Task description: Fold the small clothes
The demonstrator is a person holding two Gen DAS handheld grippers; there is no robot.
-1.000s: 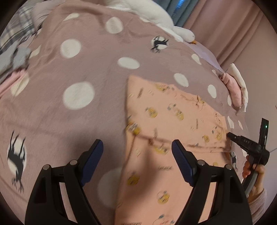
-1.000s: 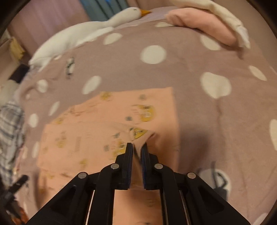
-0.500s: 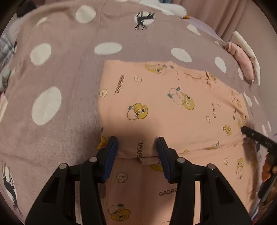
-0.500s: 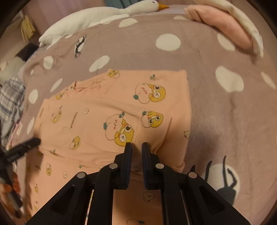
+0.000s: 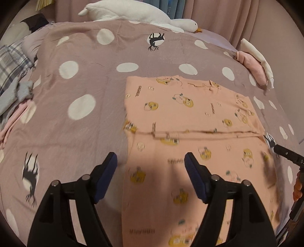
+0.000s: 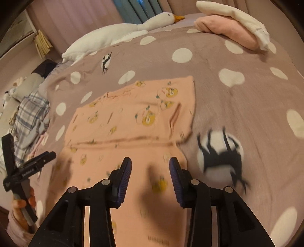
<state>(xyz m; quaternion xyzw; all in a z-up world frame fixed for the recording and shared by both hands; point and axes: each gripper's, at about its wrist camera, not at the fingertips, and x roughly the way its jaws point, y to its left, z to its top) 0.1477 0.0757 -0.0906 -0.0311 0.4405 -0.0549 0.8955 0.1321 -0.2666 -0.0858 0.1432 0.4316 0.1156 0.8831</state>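
Observation:
A peach garment (image 5: 190,106) printed with yellow cartoon figures lies flat on the mauve polka-dot bedspread (image 5: 79,79). Its far part is folded toward me, and the folded edge (image 5: 199,133) runs straight across it. My left gripper (image 5: 150,157) hovers over the garment's near left edge, its jaws opening with nothing between the pads. In the right wrist view the garment (image 6: 133,114) shows the same fold (image 6: 121,140). My right gripper (image 6: 151,161) hangs above the near part, jaws opening, and nothing is held.
A white plush goose (image 5: 136,13) lies along the far edge of the bed. A folded pink and cream stack (image 6: 233,32) sits at the far right. Plaid and grey clothes (image 5: 11,62) are piled at the left. A hand (image 6: 20,205) holds the left tool.
The right gripper was shut on the garment's edge and has let go. The left jaws narrowed at the fold, then widened. Both grippers drew back toward me, leaving the fold lying flat.

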